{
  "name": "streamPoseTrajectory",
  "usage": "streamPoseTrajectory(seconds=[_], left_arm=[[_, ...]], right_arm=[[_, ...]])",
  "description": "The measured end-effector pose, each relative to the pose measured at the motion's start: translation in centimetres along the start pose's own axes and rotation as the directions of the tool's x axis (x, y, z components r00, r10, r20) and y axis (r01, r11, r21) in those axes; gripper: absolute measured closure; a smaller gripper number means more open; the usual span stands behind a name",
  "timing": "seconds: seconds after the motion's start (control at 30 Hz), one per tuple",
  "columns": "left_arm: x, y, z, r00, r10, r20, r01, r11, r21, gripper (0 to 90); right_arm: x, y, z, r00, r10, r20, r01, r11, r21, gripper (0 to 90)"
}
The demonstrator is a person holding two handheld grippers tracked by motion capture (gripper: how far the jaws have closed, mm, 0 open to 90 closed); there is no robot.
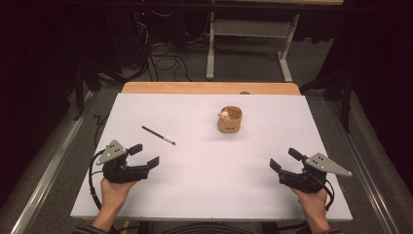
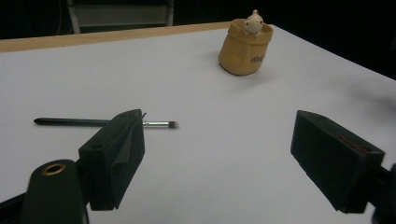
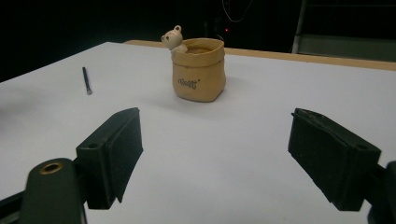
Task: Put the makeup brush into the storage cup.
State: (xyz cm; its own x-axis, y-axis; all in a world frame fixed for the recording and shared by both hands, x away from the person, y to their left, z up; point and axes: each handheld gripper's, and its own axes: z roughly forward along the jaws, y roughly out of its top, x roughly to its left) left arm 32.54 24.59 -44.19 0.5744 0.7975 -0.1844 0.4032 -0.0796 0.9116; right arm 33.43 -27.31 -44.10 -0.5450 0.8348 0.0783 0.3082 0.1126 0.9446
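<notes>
- Brush lies on white tabletop, near open, empty left hand-held gripper
- Right hand-held gripper open, empty
- Tan bear pot bears illegible script

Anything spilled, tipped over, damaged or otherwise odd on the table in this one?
Nothing stands out. The tan bag-shaped pot stands upright with its small bear figure at the rim, the black brush lies flat on the white table, apart from the pot. The left tool and right tool are open and hold nothing.
</notes>
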Motion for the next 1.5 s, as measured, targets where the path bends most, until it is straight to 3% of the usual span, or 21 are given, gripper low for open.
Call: streamPoseTrajectory(seconds=[0.7,1.27,1.5], left_arm=[[0.19,0.06,-0.19,0.9998,-0.022,-0.002,0.022,0.9998,0.005,18.8],[-0.34,0.44,-0.41,1.0,-0.004,0.007,0.004,1.0,0.003,18.9],[-0.37,0.86,-0.57,0.9993,-0.028,0.026,0.029,0.9995,-0.013,18.9]], right_arm=[[0.1,-0.04,-0.17,1.0,-0.001,0.002,0.001,1.0,0.009,18.8],[0.0,-0.07,-0.19,1.0,0.008,0.001,-0.008,1.0,0.002,18.7],[0.09,-0.09,-0.18,1.0,0.006,0.0,-0.006,1.0,0.0,18.7]])
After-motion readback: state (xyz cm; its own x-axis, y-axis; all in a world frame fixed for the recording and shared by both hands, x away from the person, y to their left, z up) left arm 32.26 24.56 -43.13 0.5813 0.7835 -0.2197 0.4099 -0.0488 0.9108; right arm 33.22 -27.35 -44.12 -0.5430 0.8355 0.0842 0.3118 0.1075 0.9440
